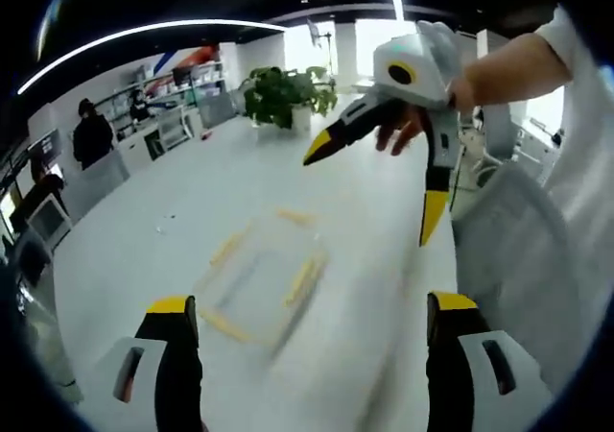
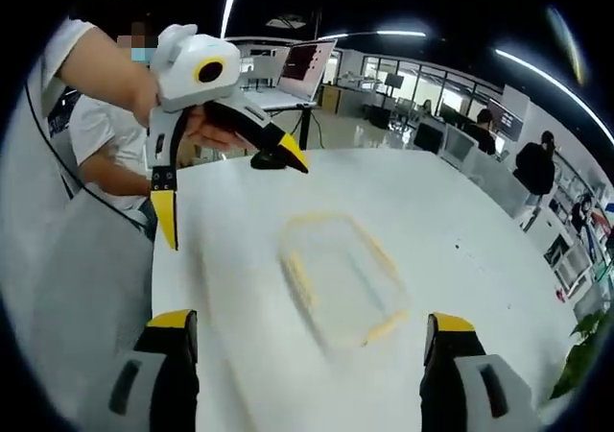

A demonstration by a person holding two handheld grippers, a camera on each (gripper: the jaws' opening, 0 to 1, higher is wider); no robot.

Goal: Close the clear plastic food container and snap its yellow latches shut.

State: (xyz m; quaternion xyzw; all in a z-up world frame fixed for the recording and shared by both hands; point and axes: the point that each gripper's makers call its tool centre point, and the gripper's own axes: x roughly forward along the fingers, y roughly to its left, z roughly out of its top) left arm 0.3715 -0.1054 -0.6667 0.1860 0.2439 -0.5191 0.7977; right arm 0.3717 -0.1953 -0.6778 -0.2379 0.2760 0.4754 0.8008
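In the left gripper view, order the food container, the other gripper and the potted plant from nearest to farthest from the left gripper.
1. Food container, on the table just ahead of the jaws.
2. Right gripper, raised at upper right.
3. Potted plant, at the table's far end.

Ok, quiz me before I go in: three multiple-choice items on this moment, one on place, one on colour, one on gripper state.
1. Where is the clear container?
A. on the white table
B. held in a gripper
C. on a chair

2. What colour are the latches?
A. red
B. yellow
C. blue

3. How do the jaws of the left gripper stand?
A. shut
B. clamped on the container
C. spread open

Answers: 1 A, it lies flat on the tabletop, apart from both grippers. 2 B, yellow strips line its edges. 3 C, its yellow tips point wide apart, holding nothing.
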